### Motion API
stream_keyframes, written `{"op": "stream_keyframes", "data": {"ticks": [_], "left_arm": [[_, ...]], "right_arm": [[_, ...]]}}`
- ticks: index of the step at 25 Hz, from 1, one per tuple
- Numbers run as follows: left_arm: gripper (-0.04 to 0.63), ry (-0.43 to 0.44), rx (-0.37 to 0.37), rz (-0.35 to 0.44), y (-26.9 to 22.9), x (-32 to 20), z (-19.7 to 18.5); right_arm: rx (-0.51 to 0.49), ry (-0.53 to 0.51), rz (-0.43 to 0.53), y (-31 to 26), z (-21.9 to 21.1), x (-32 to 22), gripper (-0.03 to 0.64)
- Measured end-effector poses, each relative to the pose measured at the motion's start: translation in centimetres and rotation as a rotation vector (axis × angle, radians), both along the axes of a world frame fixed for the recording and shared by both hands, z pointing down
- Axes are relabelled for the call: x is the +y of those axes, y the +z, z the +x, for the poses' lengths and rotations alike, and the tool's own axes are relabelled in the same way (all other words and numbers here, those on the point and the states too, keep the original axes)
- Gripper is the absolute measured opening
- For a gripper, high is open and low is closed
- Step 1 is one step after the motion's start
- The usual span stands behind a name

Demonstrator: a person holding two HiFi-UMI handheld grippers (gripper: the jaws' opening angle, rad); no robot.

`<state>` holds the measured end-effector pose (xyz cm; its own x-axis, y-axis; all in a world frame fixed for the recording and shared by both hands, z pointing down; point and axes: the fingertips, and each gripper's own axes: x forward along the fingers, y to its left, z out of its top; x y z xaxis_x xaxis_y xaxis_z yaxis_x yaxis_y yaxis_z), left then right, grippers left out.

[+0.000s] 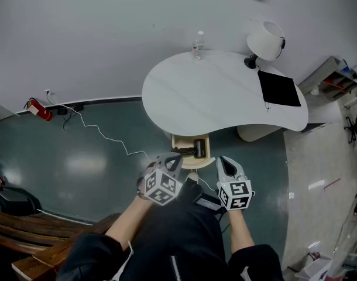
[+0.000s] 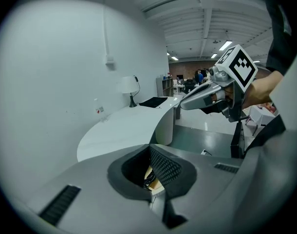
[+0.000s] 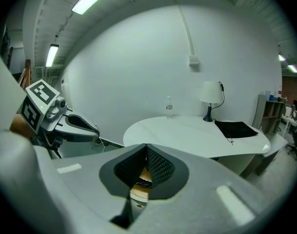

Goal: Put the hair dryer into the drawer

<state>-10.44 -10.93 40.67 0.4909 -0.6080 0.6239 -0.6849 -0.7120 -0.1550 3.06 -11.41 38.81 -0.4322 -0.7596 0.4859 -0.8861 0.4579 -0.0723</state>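
Under the white table a pale wooden drawer stands pulled out, and the black hair dryer lies inside it. My left gripper hovers just in front of the drawer's left side, jaws shut and empty. At the drawer's right side my right gripper is also shut with nothing in it. In the left gripper view the shut left gripper hides most of the drawer; the right gripper shows above. In the right gripper view the right gripper covers the drawer; the left gripper is at left.
On the table stand a water bottle, a white lamp and a black mat. A white cable runs over the green floor from the wall, near a red fire extinguisher. A wooden bench is at lower left.
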Motion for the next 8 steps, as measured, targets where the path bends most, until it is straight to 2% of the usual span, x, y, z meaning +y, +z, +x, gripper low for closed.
{"op": "stream_keyframes", "data": {"ticks": [8], "left_arm": [[0.014, 0.028, -0.017, -0.007, 0.43, -0.62, 0.67]], "right_arm": [[-0.012, -0.002, -0.012, 0.05, 0.29, -0.91, 0.003]]}}
